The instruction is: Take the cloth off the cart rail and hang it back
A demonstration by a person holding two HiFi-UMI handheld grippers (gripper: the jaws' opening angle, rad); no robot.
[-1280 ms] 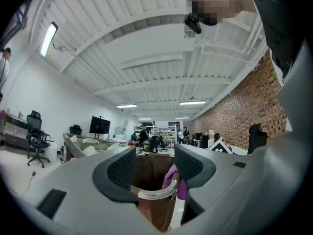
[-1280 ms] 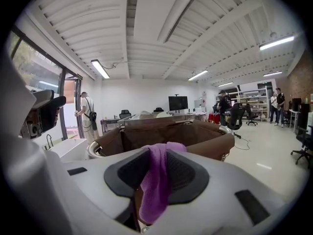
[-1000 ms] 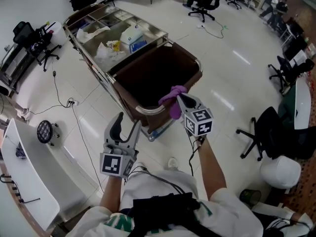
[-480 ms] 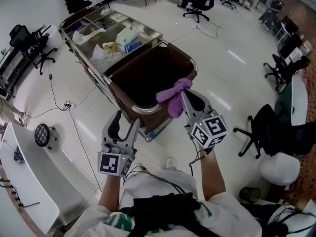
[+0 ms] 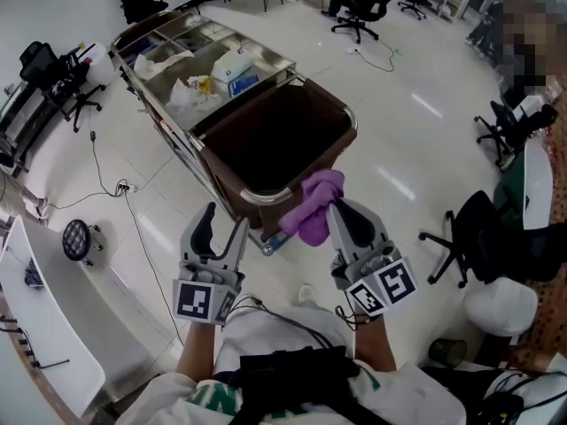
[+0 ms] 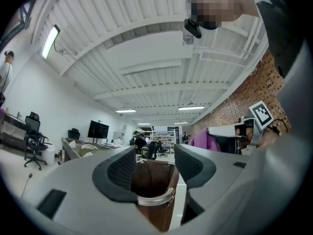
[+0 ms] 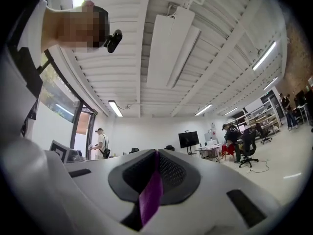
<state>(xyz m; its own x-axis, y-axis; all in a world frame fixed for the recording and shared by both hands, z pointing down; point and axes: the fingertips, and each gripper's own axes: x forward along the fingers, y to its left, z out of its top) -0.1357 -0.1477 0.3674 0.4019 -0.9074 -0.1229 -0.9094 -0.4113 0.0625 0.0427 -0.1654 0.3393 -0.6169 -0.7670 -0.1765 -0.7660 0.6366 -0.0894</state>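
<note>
The purple cloth (image 5: 312,212) hangs bunched in your right gripper (image 5: 337,207), jaws clamped tight on a fold, just right of the cart rail (image 5: 266,197), probably lifted clear for rehanging. Your left gripper (image 5: 225,223) waits near the rail, jaws apart and empty. Whether cloth and rail touch is hard to tell; the gripper hides the cloth's near edge.

left hand-held gripper (image 5: 223,223): jaws apart, roughly level | right hand-held gripper (image 5: 342,209): jaws clamped on cloth (image 5: 314,206)
</note>
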